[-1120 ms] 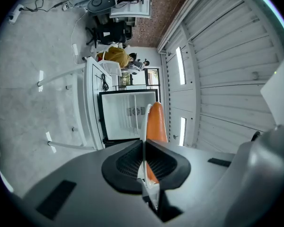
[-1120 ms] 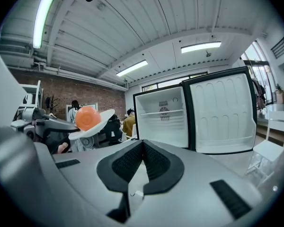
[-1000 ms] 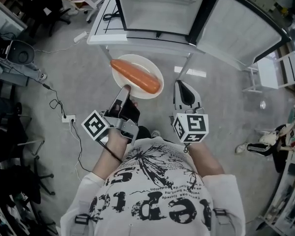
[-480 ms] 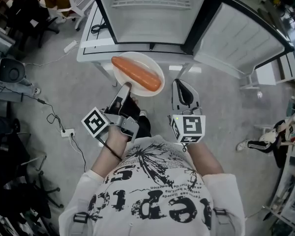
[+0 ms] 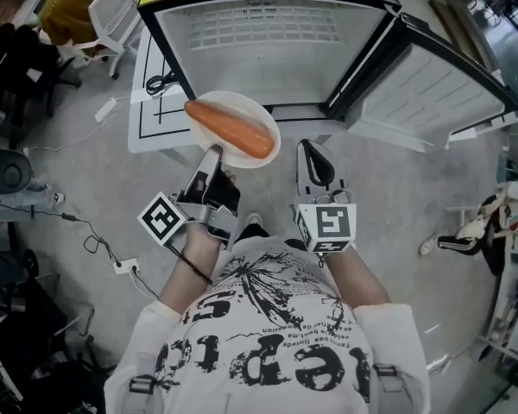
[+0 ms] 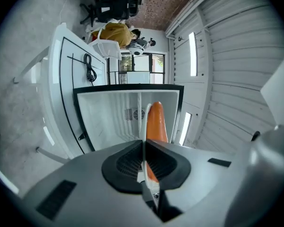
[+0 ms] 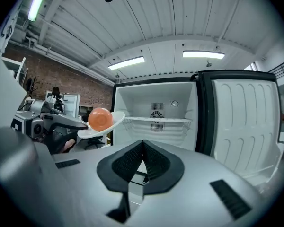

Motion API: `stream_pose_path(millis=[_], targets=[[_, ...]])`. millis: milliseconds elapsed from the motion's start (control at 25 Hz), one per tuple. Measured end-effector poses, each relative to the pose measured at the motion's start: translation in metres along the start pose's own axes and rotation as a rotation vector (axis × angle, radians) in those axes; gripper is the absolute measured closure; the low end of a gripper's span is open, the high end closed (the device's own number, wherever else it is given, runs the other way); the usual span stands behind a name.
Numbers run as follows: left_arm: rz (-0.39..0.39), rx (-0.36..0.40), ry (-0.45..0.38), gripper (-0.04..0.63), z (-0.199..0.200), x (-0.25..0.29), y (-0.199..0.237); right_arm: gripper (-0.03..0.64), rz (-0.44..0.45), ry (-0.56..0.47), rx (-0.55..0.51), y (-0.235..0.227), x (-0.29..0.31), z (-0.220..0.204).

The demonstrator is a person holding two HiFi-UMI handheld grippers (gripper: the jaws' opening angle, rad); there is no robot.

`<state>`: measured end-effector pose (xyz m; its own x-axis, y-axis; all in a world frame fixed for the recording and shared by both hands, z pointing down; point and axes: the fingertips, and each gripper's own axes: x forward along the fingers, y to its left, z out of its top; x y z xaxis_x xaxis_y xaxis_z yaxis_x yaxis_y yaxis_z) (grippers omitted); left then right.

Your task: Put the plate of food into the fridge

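Observation:
A white plate [image 5: 246, 151] carrying a long orange carrot [image 5: 229, 128] hangs in the air just in front of the open fridge [image 5: 268, 50]. My left gripper [image 5: 214, 155] is shut on the plate's near rim. In the left gripper view the plate [image 6: 144, 122] shows edge-on between the pads, with the carrot [image 6: 155, 122] to its right. My right gripper [image 5: 315, 158] stays beside the plate on the right, shut and holding nothing. In the right gripper view the plate [image 7: 109, 126] and carrot [image 7: 100, 118] show at left, before the fridge's interior [image 7: 156, 103].
The fridge door [image 5: 432, 84] stands swung open to the right. A wire shelf [image 7: 156, 122] crosses the fridge's interior. A white table [image 5: 155, 110] with a black cable [image 5: 160, 83] stands left of the fridge. Cables [image 5: 95, 240] lie on the floor at left, shoes [image 5: 466, 231] at right.
Both grippers and the plate have moved forward toward the open fridge, which now fills more of the view. The left gripper's hold on the rim is unchanged.

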<state>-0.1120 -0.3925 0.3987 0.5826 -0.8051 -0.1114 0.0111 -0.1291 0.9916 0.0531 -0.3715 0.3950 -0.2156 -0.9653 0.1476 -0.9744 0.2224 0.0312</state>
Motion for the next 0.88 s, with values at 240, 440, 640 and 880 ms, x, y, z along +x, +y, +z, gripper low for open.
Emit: stream_pose_path(millis=[240,440,640,880], targets=[[-0.009,0.006,0.028,0.571,0.016,0.034,0.002,0.617,-0.021,0.011,-0.009,-0.006,0.032,0.001],[0.006,-0.001,0.031,0.571,0.017,0.061,0.010,0.617,-0.006,0.010,0.004,-0.021,0.054,0.001],[0.014,0.011,-0.029,0.571,0.026,0.087,0.009,0.617,0.044,0.010,0.013,-0.039,0.077,0.003],[0.010,0.033,-0.084,0.571,0.030,0.119,0.001,0.617,0.123,0.000,0.013,-0.053,0.105,0.011]])
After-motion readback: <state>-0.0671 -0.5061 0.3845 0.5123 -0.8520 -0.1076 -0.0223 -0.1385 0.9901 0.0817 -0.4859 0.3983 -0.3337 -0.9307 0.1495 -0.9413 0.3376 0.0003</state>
